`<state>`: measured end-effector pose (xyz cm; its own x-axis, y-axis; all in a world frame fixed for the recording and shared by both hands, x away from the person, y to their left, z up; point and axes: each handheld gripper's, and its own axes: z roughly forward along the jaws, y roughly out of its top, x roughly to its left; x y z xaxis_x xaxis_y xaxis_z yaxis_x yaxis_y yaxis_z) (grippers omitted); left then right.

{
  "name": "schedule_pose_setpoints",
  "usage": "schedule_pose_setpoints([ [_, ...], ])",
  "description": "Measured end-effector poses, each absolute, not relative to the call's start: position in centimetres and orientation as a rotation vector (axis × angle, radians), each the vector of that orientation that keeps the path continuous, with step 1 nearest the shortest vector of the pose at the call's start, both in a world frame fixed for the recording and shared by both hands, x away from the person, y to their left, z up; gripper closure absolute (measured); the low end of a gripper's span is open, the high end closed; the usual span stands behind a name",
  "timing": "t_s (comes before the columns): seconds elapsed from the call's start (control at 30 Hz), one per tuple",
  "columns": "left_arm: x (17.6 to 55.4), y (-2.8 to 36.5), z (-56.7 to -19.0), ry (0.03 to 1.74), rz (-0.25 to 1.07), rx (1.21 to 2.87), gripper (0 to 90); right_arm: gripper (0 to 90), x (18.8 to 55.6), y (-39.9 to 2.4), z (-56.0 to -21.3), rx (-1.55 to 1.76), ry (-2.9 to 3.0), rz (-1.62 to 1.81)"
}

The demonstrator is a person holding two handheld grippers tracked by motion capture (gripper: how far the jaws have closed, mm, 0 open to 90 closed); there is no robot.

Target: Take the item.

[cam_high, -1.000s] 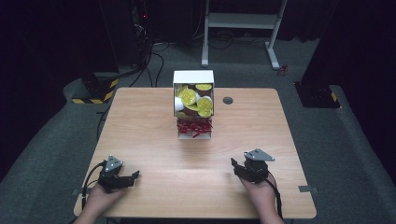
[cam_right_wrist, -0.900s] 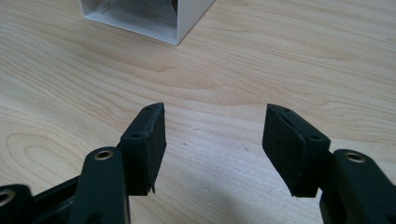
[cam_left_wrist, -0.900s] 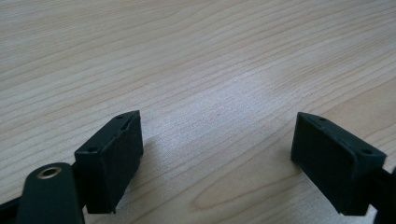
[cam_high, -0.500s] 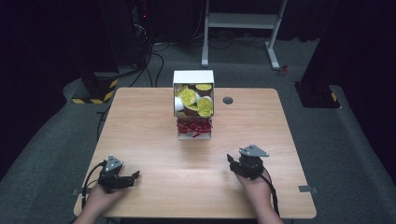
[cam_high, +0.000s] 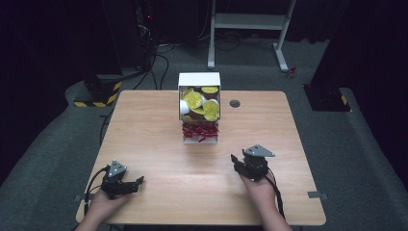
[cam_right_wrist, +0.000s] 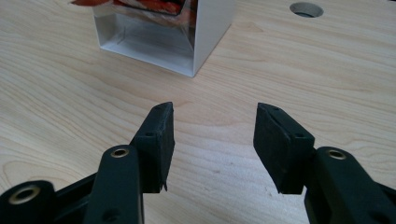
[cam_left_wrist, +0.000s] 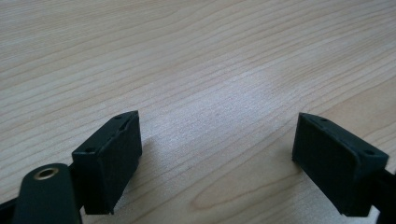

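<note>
A white open-fronted box (cam_high: pixel 199 108) stands at the far middle of the wooden table (cam_high: pixel 144 125). It holds yellow round pieces (cam_high: pixel 195 99) above and red pieces (cam_high: pixel 199 131) below. My left gripper (cam_high: pixel 138 183) rests near the front left edge, pointing right. Its jaws (cam_left_wrist: pixel 217 154) are open over bare wood. My right gripper (cam_high: pixel 235 161) sits at the front right, aimed toward the box (cam_right_wrist: pixel 205 32). Its jaws (cam_right_wrist: pixel 212 140) are open and have just been closing, with nothing between them.
A round cable hole (cam_high: pixel 235 103) is in the tabletop right of the box, also seen in the right gripper view (cam_right_wrist: pixel 306 8). A white desk frame (cam_high: pixel 250 21) and dark equipment stand on the grey floor beyond the table.
My right gripper has shifted slightly left and toward the box, and its jaws have narrowed. The left gripper has not moved.
</note>
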<state>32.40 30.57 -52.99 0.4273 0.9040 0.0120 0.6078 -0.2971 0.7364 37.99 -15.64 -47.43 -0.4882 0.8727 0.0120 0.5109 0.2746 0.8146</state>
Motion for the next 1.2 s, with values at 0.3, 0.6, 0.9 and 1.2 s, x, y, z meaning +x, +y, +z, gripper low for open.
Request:
schedule_pose_setpoints([
  [0.3, 32.4, 30.6, -53.0, 1.270, 0.571, 2.020, 16.0, 51.7, 38.5, -15.1, -46.1, 1.227, 2.088, 1.094],
  [0.6, 32.4, 30.6, -53.0, 1.267, 0.569, 2.023, 16.0, 50.4, 39.1, -14.6, -45.5, 1.225, 2.084, 1.121],
  [0.9, 32.4, 30.6, -53.0, 1.269, 0.569, 2.020, 16.0, 49.3, 39.6, -14.0, -45.2, 1.205, 2.079, 1.127],
  [1.2, 32.4, 30.6, -53.0, 1.270, 0.566, 2.020, 16.0, 51.1, 40.1, -13.4, -44.7, 1.190, 2.064, 1.105],
])
